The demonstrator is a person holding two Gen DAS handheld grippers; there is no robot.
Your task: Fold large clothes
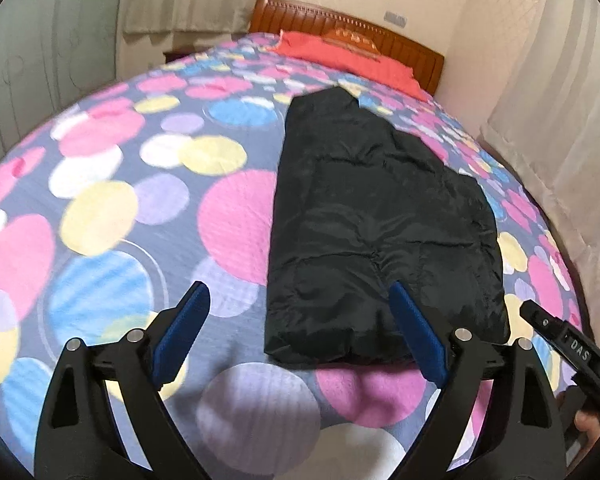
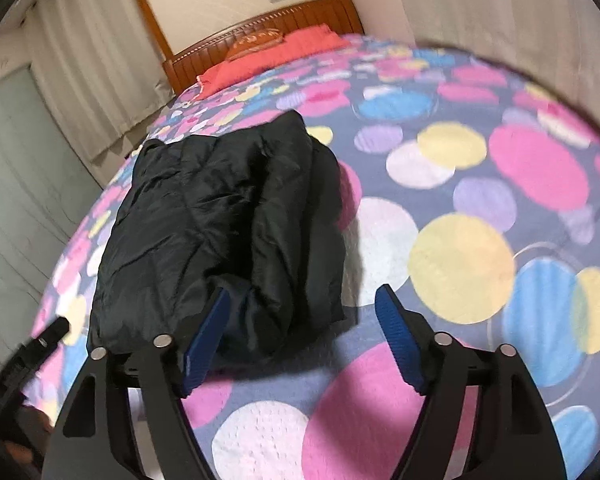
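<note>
Black padded jacket [image 1: 380,216] folded in a long bundle on a bed's circle-patterned bedspread [image 1: 112,184], left gripper [image 1: 300,300] above the near edge, blue pads [image 1: 188,320] spread wide and empty, red pillow [image 1: 340,54] against wooden headboard [image 1: 400,40], right gripper [image 1: 568,344] at right edge.

It was a bedroom in a home. There was a big bed [image 1: 100,184] with a wooden headboard [image 1: 340,30], a red pillow [image 1: 340,54] and long curtains [image 2: 96,80].
</note>
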